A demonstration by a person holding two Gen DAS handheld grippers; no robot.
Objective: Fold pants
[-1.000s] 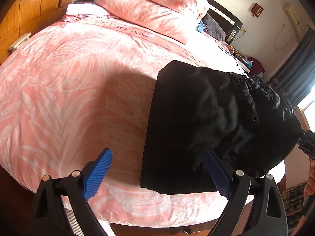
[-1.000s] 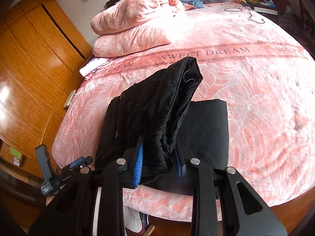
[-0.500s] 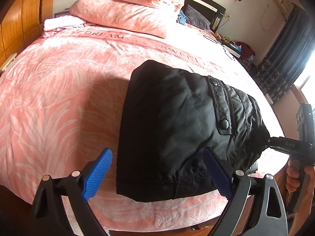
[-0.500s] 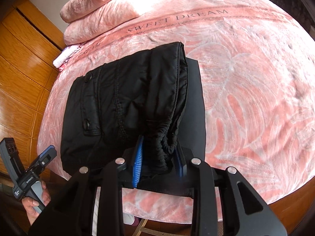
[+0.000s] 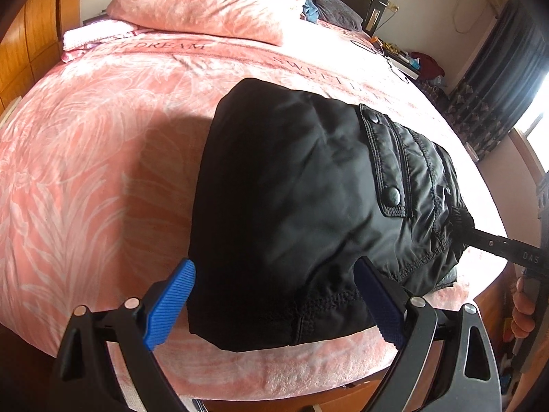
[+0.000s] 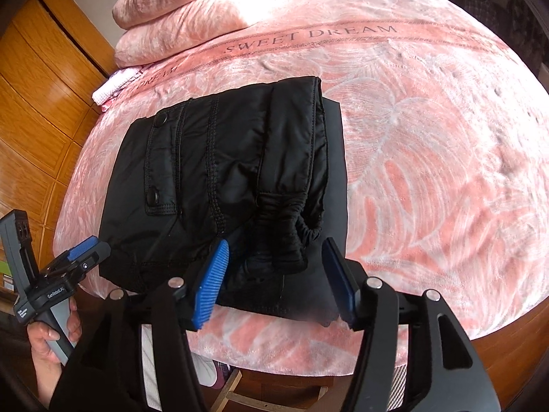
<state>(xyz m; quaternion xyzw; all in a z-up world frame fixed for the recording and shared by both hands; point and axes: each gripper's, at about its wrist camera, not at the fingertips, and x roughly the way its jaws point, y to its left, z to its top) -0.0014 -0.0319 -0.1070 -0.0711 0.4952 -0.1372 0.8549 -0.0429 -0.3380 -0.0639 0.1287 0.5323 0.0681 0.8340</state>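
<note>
Two pairs of tongs hang over the near edge of the bed. The right tongs (image 6: 274, 279) have just been opening: their blue pads (image 6: 210, 283) now stand apart on either side of the gathered elastic waistband (image 6: 291, 230), which sits between them without being pinched. The left tongs (image 5: 272, 305) are spread wide, one pad at 9 o'clock of the pants' near corner and the other lying against the cloth at 3 o'clock; nothing is squeezed between them. In the right wrist view the left tongs show at 8 o'clock, held by a hand (image 6: 51, 340) on a grey handle.

The pants (image 6: 219, 175) are black, padded and quilted, folded into a thick bundle that lies on the bed (image 6: 429, 144) close to its near edge. A flap pocket with two snaps (image 5: 393, 194) faces up. A flatter black layer (image 6: 334, 158) sticks out from under the bundle at 3 o'clock in the right wrist view.

The bedspread is pink with pale leaf shapes and a band reading SWEET DREAM (image 6: 310, 39) at 12 o'clock of the pants. Two pink pillows (image 6: 192, 17) are stacked at 11 o'clock, and a wooden wardrobe (image 6: 37, 86) stands at 9 o'clock. Dark curtains (image 5: 497, 75) hang at 2 o'clock in the left wrist view.
</note>
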